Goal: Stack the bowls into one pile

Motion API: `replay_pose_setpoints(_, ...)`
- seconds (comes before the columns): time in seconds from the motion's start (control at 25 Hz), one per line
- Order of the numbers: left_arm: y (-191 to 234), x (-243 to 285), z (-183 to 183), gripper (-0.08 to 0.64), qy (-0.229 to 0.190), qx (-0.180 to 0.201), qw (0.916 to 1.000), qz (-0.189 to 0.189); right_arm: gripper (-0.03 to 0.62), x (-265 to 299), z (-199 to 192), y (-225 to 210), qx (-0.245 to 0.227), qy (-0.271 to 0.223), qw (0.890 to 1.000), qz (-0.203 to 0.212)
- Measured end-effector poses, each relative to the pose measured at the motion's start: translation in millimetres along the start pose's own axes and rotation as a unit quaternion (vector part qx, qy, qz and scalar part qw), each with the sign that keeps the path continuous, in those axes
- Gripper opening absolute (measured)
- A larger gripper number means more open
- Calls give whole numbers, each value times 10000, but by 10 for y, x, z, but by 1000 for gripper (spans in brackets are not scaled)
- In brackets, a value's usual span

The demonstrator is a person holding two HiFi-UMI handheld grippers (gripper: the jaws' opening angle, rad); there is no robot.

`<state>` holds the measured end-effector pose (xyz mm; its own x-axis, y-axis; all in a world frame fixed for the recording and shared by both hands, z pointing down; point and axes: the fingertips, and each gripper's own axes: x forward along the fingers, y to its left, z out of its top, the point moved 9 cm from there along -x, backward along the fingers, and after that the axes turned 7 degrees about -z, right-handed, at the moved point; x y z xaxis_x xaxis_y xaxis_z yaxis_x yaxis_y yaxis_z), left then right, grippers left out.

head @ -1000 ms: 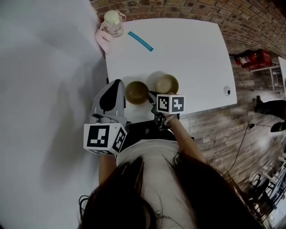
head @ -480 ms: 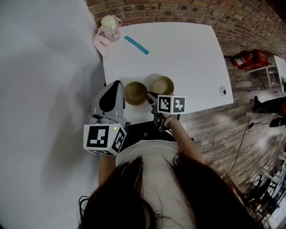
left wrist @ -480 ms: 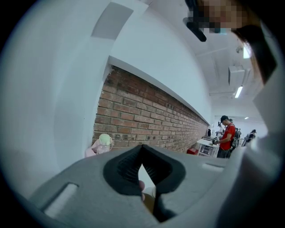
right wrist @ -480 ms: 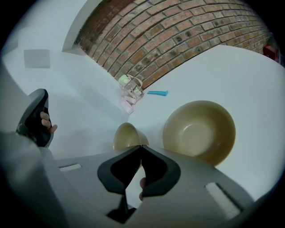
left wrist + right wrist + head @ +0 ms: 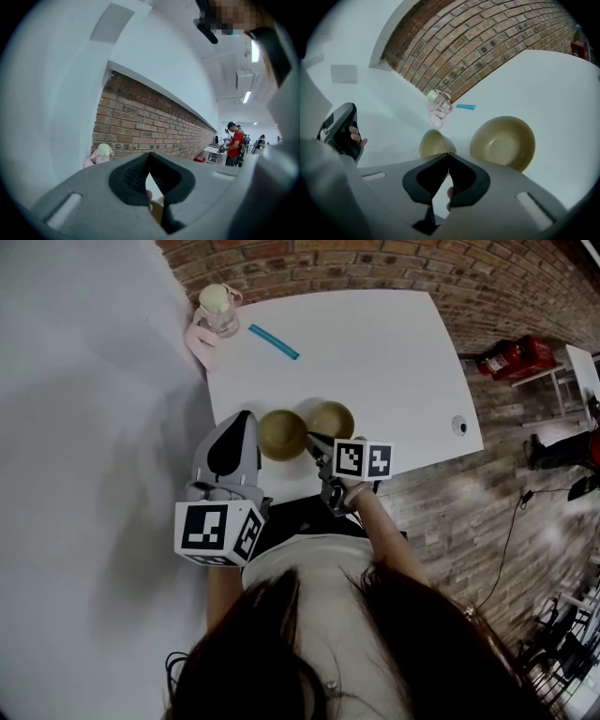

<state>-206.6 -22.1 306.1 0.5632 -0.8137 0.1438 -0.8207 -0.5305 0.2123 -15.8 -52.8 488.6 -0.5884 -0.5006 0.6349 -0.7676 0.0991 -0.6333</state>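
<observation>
Two tan bowls are near the front edge of the white table (image 5: 375,343). The right bowl (image 5: 333,418) (image 5: 503,142) stands upright and empty. My right gripper (image 5: 315,442) (image 5: 449,153) is shut on the near rim of the left bowl (image 5: 283,434) (image 5: 433,143), which hangs tilted just left of the other, with its outside towards the right gripper view. My left gripper (image 5: 240,424) (image 5: 149,153) is shut with nothing in it, close to the left of the held bowl. It points roughly level at the brick wall.
A clear cup with a pale lid (image 5: 216,307) (image 5: 439,105) (image 5: 101,153) stands at the table's far left corner, a blue strip (image 5: 274,342) beside it. A small round fitting (image 5: 458,425) sits near the right edge. People stand far off (image 5: 234,147).
My right gripper has risen a little with the left bowl, which now sits closer to the right bowl in the head view. The left gripper has stayed shut.
</observation>
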Motion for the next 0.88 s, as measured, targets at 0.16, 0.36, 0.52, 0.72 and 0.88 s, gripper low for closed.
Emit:
replay_pose_setpoints(0.16, -53, 39, 11, 0, 1, 33, 10000, -77, 11, -81, 37, -35, 115, -125, 9998, 57)
replay_pose_setpoints(0.36, -134, 100, 26, 0, -13, 49, 9998, -179, 11, -211, 78, -140, 328, -292, 9990, 84)
replay_pose_setpoints(0.52, -207, 155, 35, 0, -20, 67, 9996, -285, 11, -316, 110, -220, 458, -445, 9979, 65)
replay_pose_setpoints(0.72, -305, 207, 29, 0, -10, 100, 9990, -432, 11, -434, 116, -308, 599, -614, 9963, 46)
replay_pose_setpoints(0.88, -364, 255, 28, 0, 1, 108, 9985, -529, 11, -515, 116, -380, 726, -727, 9947, -9)
